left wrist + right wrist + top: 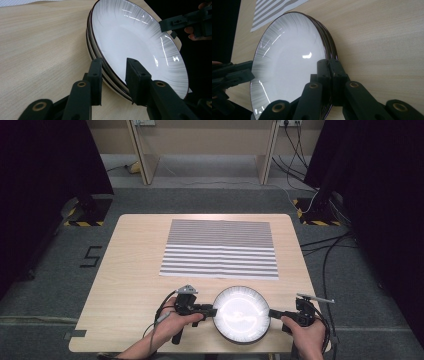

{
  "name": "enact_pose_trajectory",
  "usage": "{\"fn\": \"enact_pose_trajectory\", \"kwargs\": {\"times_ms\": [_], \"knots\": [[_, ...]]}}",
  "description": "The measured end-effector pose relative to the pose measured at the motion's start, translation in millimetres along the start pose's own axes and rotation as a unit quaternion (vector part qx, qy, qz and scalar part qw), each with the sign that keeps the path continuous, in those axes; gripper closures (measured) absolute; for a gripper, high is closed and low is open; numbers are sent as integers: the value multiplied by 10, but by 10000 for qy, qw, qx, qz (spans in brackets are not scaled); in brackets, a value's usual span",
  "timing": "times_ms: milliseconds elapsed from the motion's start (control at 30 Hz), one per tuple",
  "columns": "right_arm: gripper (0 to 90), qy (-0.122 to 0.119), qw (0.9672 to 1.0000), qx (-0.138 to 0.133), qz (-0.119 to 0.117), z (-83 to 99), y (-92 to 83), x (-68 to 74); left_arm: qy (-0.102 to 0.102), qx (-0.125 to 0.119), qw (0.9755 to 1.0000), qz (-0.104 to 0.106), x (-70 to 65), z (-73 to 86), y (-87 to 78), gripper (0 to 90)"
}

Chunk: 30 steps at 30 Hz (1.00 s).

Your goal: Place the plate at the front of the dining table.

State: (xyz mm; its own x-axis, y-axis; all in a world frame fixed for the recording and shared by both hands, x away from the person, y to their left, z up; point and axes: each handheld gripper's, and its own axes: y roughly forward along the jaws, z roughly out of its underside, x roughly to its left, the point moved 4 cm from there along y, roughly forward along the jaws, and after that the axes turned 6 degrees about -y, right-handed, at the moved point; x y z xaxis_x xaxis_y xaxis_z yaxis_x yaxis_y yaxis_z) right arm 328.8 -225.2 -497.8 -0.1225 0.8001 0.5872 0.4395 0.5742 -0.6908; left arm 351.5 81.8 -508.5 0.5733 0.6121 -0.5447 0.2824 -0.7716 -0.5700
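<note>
Plates (pixel 242 314), a white stack with dark rims, are lying at the near edge of the desk (pixel 135 270), near of a striped sheet (pixel 220 249). Right gripper (pixel 329 65): jaws are being clamped on the stack's right rim. Left gripper (pixel 113 65): jaws are straddling the left rim, not yet pressing. Step in hand: two-sided grasping; next, the left jaws need closing before a level lift.

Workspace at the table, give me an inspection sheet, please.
Surface: wooden table, striped sheet lying flat at its middle.
Job's things: stack of plates at the near edge, white inside, dark rims.
Clutter: nothing seen.
Grippers: left gripper straddles the stack's rim with gaps either side; right gripper clamped on the opposite rim.
Cables: several run across the floor at right.
Surroundings: grey carpet, black curtains, wooden desk legs behind.
</note>
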Motion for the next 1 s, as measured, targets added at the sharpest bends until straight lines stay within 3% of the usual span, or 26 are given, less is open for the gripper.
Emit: {"fn": "enact_pose_trajectory", "kwargs": {"times_ms": [167, 300, 433, 533, 600, 633, 733, 1000], "knots": [[881, 51, 10000, 0, -65, -4, 13, 4, -16, -29, 10000, -27, 4, -21, -12, 659], [876, 68, 9995, 205, -228, 12, 127, 59, -74, -166, 9998, -86, 33, -90, -93, 655], [868, -289, 9993, 164, 195, -8, 160, 159, -33, -122, 9999, -67, 44, -94, -119, 678], [850, -179, 9996, 203, 44, 8, 184, 124, -68, -133, 9999, -67, 46, -85, -111, 678], [828, -152, 9997, 210, 0, 16, 197, 127, -56, -137, 9999, -75, 44, -85, -114, 679], [754, -161, 9995, 254, -33, 31, 232, 156, -20, -132, 9999, -88, 44, -86, -119, 680], [703, -174, 9995, 253, -60, 33, 257, 182, -7, -174, 9998, -76, 49, -81, -128, 684], [605, -120, 9992, 294, -235, 20, 238, 212, -196, -407, 9990, 71, 76, -20, -127, 691]]}}
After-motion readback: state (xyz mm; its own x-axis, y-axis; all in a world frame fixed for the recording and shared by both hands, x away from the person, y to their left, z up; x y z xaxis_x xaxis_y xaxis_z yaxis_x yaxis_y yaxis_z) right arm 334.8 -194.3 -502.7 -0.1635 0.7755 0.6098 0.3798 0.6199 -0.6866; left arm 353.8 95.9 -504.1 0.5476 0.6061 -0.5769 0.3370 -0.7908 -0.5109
